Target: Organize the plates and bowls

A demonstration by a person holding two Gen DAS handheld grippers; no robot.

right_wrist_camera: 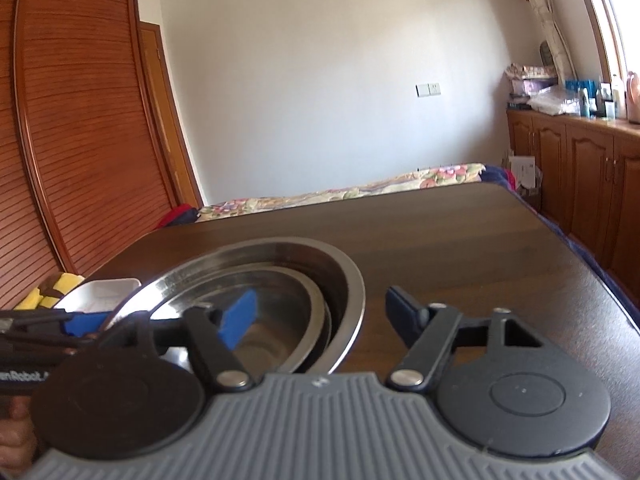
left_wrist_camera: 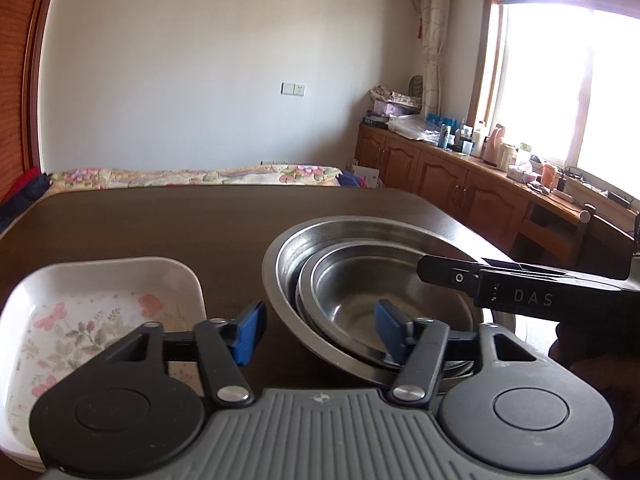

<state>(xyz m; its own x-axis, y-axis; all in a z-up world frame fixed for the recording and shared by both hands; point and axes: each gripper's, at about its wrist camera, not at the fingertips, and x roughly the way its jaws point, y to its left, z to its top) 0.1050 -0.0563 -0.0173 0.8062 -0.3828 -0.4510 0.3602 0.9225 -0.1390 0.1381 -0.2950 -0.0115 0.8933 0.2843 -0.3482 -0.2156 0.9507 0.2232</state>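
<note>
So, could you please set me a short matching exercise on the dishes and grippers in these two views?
Things:
1. tray
2. big bowl
3. small bowl
4. left gripper

States:
a. open, straddling the big bowl's near rim
b. steel, holds the others
c. white, floral, left of the bowls
d. nested innermost

Pairs: 1-c, 2-b, 3-d, 4-a

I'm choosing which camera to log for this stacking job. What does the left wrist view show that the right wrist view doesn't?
Only the left wrist view shows the floral tray's printed inside and the bright window. Only the right wrist view shows the slatted wardrobe doors and something yellow beside the table. Both show the nested steel bowls on the dark table, the flowered bedding and each open tool.
</note>
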